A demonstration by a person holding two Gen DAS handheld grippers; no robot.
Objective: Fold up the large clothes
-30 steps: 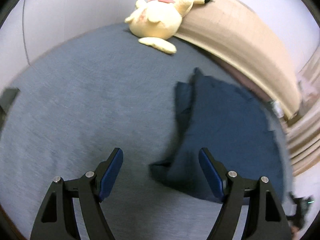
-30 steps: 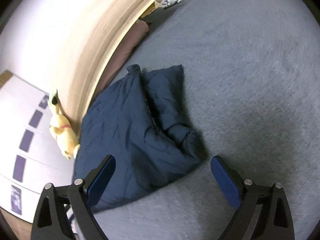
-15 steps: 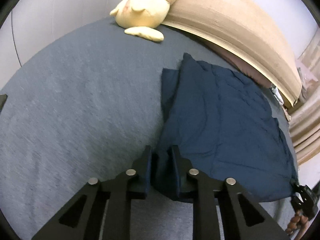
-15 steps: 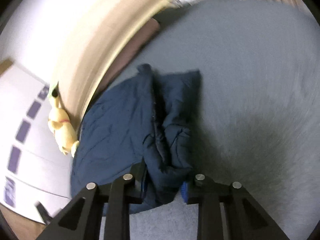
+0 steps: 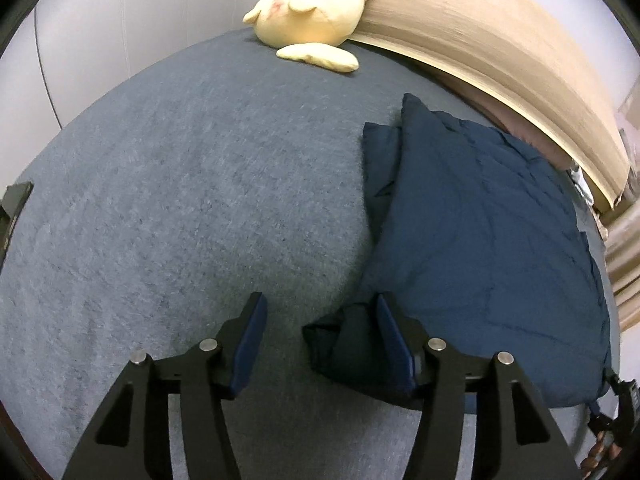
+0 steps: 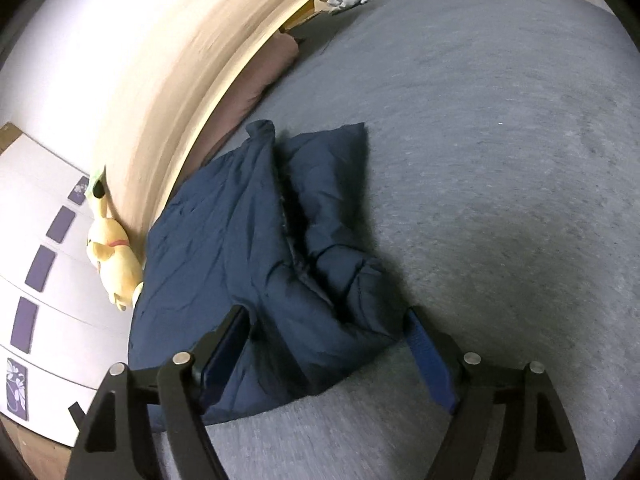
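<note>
On grey bed [image 5: 168,208]: navy garment [image 5: 488,240] folded at 3 o'clock. Left gripper [image 5: 320,344] and right gripper [image 6: 326,354] both opening, fingers spread, garment corners between them, not pinched.

A: What has been altered at the left gripper [image 5: 320,344]?
B: Its jaws, clamped on a corner of the navy garment [image 5: 488,248] half a second ago, are being opened; the corner is left between them.

A: And at the right gripper [image 6: 328,356]?
B: The same: it was pinched on the garment's bunched edge, and is now being spread around it.
</note>
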